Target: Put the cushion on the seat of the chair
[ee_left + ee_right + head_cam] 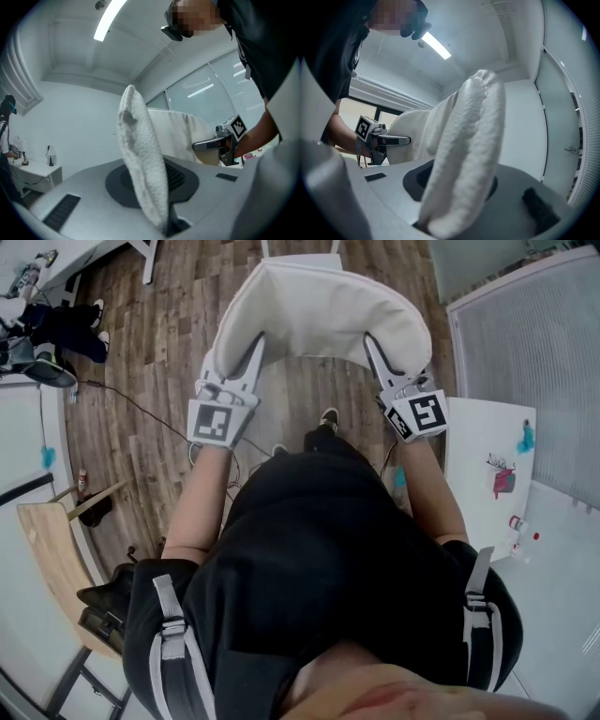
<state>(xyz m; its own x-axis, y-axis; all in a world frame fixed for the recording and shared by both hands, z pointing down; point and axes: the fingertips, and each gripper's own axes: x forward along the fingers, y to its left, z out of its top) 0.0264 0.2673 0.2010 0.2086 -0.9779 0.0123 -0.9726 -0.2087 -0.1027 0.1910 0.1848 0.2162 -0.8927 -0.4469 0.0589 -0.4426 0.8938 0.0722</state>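
Note:
The white cushion (pixel 319 315) hangs arched in front of the person, above the wooden floor. My left gripper (pixel 246 354) is shut on the cushion's left edge and my right gripper (pixel 377 351) on its right edge. In the left gripper view the pinched cushion edge (pixel 140 154) rises upright from my jaws (pixel 165 226), with the right gripper (pixel 220 143) beyond it. The right gripper view shows a thick fold of cushion (pixel 468 154) clamped in my jaws (pixel 436 226), and the left gripper (pixel 379 139) at the far side. I cannot tell which thing is the chair.
A light wooden board on dark legs (pixel 52 549) stands at lower left. A white table (pixel 487 442) with small coloured items is at the right. White legs (pixel 300 251) show at the top, and a cable (pixel 141 409) runs over the floor.

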